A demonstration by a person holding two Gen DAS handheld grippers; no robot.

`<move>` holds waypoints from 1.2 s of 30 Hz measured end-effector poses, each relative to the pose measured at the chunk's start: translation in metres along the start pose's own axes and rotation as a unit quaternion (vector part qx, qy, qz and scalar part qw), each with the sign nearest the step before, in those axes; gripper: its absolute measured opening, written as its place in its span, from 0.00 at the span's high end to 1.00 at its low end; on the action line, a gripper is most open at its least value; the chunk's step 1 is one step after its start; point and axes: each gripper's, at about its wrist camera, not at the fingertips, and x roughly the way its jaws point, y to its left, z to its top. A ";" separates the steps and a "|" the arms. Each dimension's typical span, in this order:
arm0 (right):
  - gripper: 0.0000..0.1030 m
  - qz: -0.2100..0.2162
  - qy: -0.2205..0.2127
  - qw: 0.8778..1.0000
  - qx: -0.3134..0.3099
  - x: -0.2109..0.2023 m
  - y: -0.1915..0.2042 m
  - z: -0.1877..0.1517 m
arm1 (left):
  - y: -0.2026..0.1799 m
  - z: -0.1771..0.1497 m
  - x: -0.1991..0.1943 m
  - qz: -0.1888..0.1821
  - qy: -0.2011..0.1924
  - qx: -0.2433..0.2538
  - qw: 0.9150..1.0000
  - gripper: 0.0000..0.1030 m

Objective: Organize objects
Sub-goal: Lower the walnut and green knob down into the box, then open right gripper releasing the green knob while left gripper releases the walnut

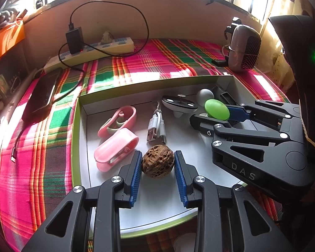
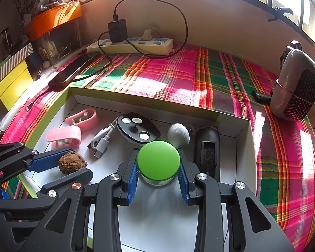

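A shallow white box with a green rim (image 1: 75, 138) lies on a plaid cloth. My left gripper (image 1: 158, 163) is shut on a brown walnut (image 1: 158, 164) over the box's near part; both show in the right wrist view, the gripper (image 2: 69, 164) and the walnut (image 2: 71, 162). My right gripper (image 2: 158, 163) is shut on a green-lidded round container (image 2: 158, 160) over the box's right part, also in the left wrist view (image 1: 217, 109). In the box lie two pink clips (image 1: 115, 147), a white USB cable (image 1: 156, 127), a black-and-white oval gadget (image 2: 137, 130), a grey ball (image 2: 178, 134) and a dark cylinder (image 2: 208, 149).
A power strip (image 2: 132, 44) with a black charger and cable sits at the back wall. A black phone (image 2: 73, 71) lies left of the box. A grey speaker-like device (image 2: 296, 88) stands at the right. Orange and yellow boxes (image 2: 52, 21) are stacked at the far left.
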 end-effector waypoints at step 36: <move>0.59 -0.005 -0.013 1.000 0.017 -0.011 -0.001 0.000 | 0.004 0.001 -0.011 0.001 -0.011 -0.010 1.000 0.71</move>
